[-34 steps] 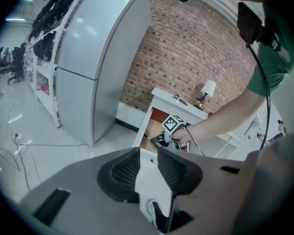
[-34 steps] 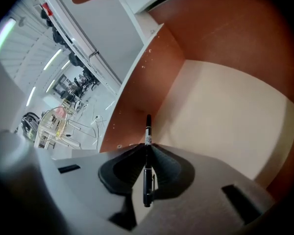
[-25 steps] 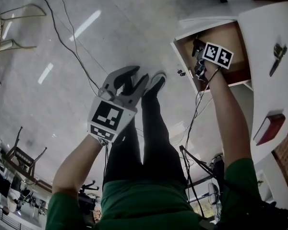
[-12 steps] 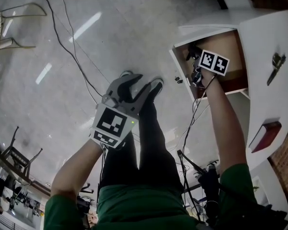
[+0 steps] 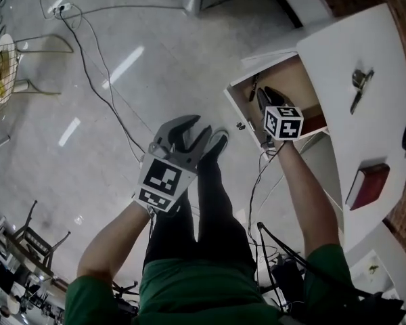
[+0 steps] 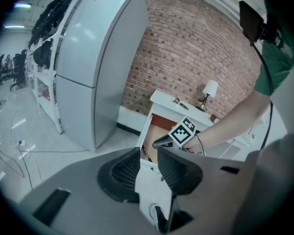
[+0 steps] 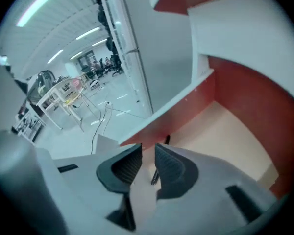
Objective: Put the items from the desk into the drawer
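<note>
The white desk (image 5: 345, 137) has its drawer (image 5: 306, 80) pulled open, showing a tan wooden bottom. My right gripper (image 5: 262, 95) reaches into the drawer, jaws slightly apart with nothing held between them (image 7: 148, 153). Below them a thin dark pen-like item (image 7: 167, 139) lies on the drawer bottom (image 7: 230, 131). On the desk top rest a small metal object (image 5: 360, 83) and a red box-like item (image 5: 367, 185). My left gripper (image 5: 193, 126) hangs over the floor, left of the drawer, open and empty (image 6: 148, 155). The left gripper view shows the right gripper (image 6: 166, 140) at the drawer (image 6: 159, 124).
A small lamp (image 6: 209, 89) stands on the desk by the brick wall. A tall grey cabinet (image 6: 95, 67) is left of the desk. Cables (image 5: 95, 59) trail over the floor. The person's legs and shoe (image 5: 216, 144) are below my left gripper.
My right gripper has drawn back toward the drawer's front edge and turned its marker cube. The left gripper has stayed about where it was, open.
</note>
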